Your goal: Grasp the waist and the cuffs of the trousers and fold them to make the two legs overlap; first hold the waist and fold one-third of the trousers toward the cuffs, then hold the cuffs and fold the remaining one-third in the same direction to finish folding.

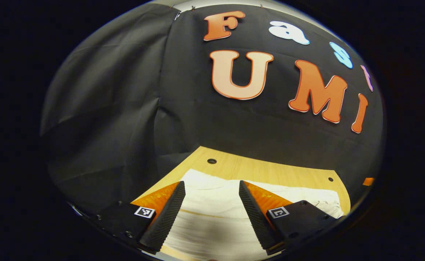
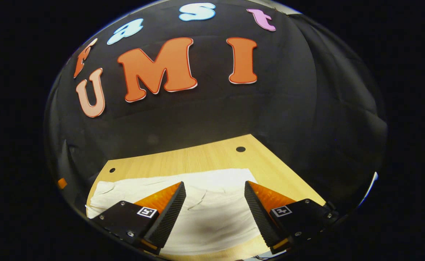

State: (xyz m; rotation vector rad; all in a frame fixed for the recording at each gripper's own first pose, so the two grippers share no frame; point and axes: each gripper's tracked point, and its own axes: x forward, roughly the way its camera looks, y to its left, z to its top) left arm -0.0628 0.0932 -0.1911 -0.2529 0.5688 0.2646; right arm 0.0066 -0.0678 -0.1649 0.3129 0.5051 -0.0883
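**Both grippers spread above the white trousers**

The white cloth trousers (image 1: 212, 214) lie flat on the light wooden tabletop (image 1: 256, 168), spread across most of its width with a bare strip of wood between their far edge and the black cloth wall (image 1: 118, 108) of the booth.

In the left gripper view, the left gripper (image 1: 211, 188) hangs over the trousers with its two fingers wide apart — nothing lies between them, and they grip no fabric. A faint seam or fold line crosses the cloth just below the fingertips, and a soft shadow falls on the fabric nearer the camera.

In the right gripper view, the right gripper (image 2: 215, 188) is likewise spread wide over the trousers (image 2: 212, 214), holding nothing. A few creases run through the cloth between its fingers, and the garment's edge at the left looks rumpled. The tabletop (image 2: 198, 157) shows small dark round holes near its far corners — whether either gripper touches the cloth, I cannot tell.
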